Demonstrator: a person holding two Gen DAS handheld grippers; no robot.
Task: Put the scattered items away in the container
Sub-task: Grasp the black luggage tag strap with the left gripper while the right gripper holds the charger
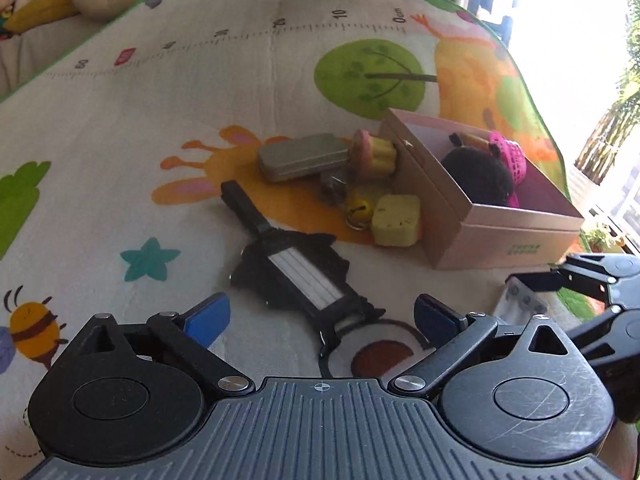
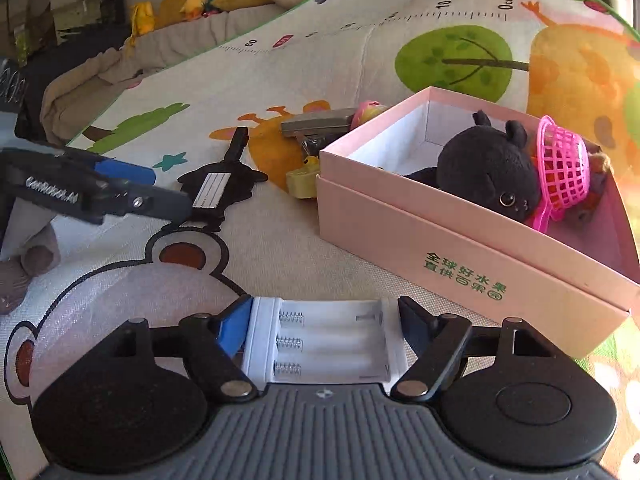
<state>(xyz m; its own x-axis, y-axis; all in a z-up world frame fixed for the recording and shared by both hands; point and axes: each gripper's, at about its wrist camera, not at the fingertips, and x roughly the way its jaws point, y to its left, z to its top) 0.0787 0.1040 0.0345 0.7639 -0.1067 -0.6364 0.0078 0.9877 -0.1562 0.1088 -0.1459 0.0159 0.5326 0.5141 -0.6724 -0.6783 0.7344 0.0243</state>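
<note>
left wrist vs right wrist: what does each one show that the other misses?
Left wrist only: the yellow bell and the whole cupcake toy, beside the box; its own open left gripper above the black luggage tag.

Right wrist only: the white battery holder clamped in the right gripper, with its springs visible, and the green lettering on the box front.

Both: pink box, black plush, pink basket, grey tin.

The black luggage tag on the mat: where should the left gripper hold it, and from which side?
Grip the black luggage tag across its wide flat body, beside the white label window, coming down from above. It lies flat on the mat, directly ahead of the open left gripper. The narrow strap end points away, toward the metal tin.
</note>
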